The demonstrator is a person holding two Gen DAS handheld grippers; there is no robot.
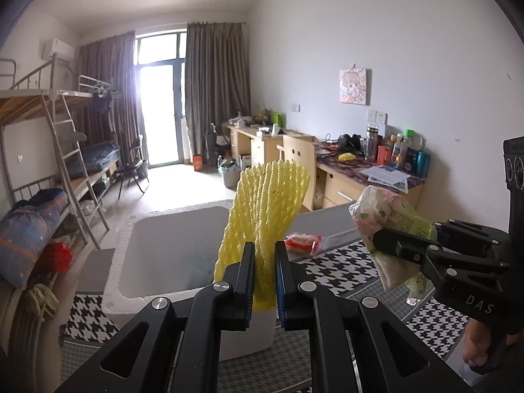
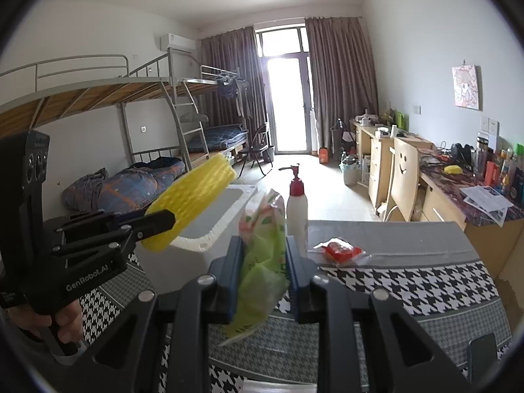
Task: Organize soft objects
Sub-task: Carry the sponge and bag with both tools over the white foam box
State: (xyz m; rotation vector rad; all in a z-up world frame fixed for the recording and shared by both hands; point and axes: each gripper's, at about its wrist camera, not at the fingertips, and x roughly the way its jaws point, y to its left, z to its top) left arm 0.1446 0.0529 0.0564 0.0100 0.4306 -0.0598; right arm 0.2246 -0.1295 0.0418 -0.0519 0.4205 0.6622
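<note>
Left wrist view: the left gripper has its jaws drawn narrow and clamped on the lower part of a yellow foam net sleeve. The sleeve stands upright above the near rim of the white foam box, which sits on the houndstooth-patterned table cover. To the right of the box, the right gripper holds a green-and-pink plastic packet clear of the cover. A red packet lies on the cover just right of the box, beyond the sleeve.

Right wrist view: the right gripper is closed part-way, its pads pressing both sides of the plastic packet, which is held to the right of the foam box. The left gripper holds the foam net sleeve tilted over the box's left side. A white pump bottle with a red collar stands upright just right of the box. The red packet lies on the cover, further right of the bottle.
</note>
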